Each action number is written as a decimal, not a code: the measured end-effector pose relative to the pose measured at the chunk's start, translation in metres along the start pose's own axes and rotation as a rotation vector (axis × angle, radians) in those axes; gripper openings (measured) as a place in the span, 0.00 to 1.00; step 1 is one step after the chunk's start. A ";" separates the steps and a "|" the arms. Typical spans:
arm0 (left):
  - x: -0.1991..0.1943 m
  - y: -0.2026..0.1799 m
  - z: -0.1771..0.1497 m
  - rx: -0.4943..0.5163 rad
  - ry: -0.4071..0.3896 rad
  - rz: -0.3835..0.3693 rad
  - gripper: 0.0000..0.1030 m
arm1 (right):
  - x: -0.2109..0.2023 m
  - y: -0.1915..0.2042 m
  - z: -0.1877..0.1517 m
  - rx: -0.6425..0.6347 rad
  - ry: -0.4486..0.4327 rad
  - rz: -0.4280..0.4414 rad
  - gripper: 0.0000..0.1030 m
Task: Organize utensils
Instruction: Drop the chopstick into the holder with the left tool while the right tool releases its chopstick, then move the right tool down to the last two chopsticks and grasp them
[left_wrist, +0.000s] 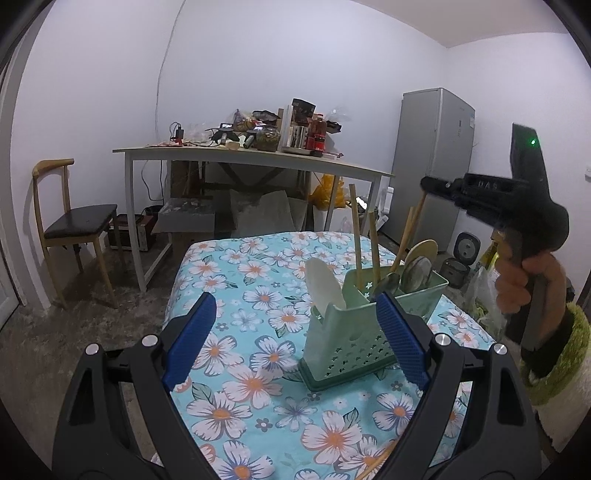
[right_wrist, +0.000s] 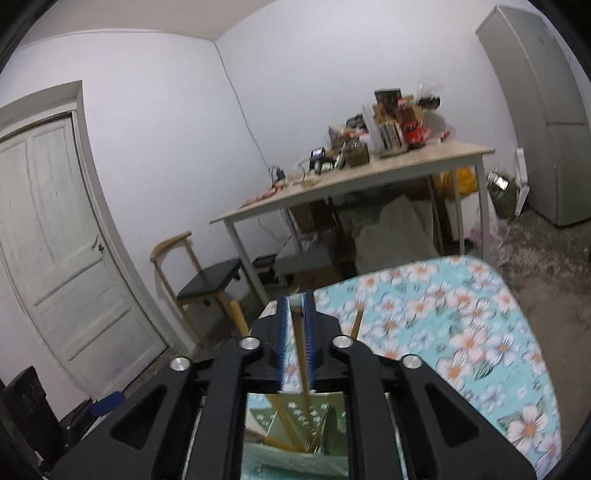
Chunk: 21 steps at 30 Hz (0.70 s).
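Floral tablecloth (left_wrist: 258, 387); white walls (left_wrist: 258, 55), concrete floor (left_wrist: 74, 332).

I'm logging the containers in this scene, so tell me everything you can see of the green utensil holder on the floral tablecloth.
The pale green plastic utensil holder stands upright on the floral tablecloth, toward its right side. It looks like moulded plastic: a darker green base tray, walls pierced with small star-shaped holes, and at least two compartments. Wooden chopsticks stand in it, with spoons behind and a white ladle-like spoon leaning at its near end. No hand-held gripper visibly touches it.
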<state>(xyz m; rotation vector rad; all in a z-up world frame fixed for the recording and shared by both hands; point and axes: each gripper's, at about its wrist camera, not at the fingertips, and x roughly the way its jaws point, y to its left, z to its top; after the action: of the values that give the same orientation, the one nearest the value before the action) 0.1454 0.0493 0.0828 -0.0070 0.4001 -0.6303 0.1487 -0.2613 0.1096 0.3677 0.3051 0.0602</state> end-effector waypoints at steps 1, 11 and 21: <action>0.001 0.000 0.000 0.001 0.002 -0.001 0.82 | 0.000 -0.001 -0.001 0.006 -0.003 -0.002 0.32; 0.006 -0.014 0.001 0.019 0.016 -0.009 0.82 | -0.045 -0.015 0.000 0.085 -0.091 0.023 0.46; 0.013 -0.026 -0.001 0.037 0.033 -0.020 0.82 | -0.090 -0.039 -0.026 0.191 -0.075 0.045 0.46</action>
<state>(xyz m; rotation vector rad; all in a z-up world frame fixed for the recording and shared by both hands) 0.1398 0.0213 0.0807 0.0350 0.4202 -0.6583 0.0557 -0.2992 0.0980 0.5647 0.2292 0.0616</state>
